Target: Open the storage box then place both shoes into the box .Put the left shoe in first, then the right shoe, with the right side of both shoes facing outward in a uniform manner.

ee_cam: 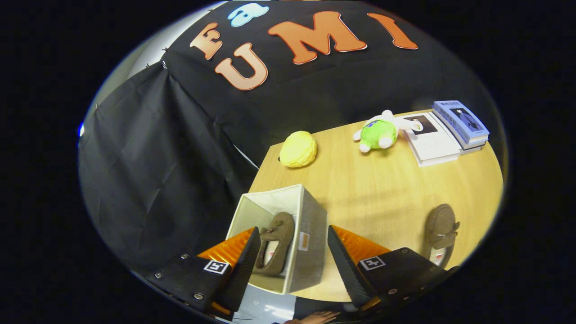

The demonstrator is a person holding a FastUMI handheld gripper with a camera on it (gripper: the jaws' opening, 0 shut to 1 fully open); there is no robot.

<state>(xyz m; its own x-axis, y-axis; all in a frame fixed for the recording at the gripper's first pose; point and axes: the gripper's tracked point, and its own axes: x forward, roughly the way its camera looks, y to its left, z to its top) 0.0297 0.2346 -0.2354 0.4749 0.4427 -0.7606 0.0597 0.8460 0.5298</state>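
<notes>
An open grey fabric storage box (310, 225) stands at the near left corner of the wooden table (382, 198). One brown loafer (275, 243) lies inside it, toe pointing away from me. My gripper (294, 252) hovers above the box, open, with nothing between its fingers; the box and the shoe show in the gap between them. The second brown loafer (440, 231) rests flat on the table to the right, just beyond the right finger (344, 265).
A yellow knobbly ball (298, 149) and a green and white plush toy (379, 132) sit at the table's far side. Stacked books (445, 130) lie at the far right corner. A person's hand (315, 318) shows below the fingers. Black cloth walls the left and back.
</notes>
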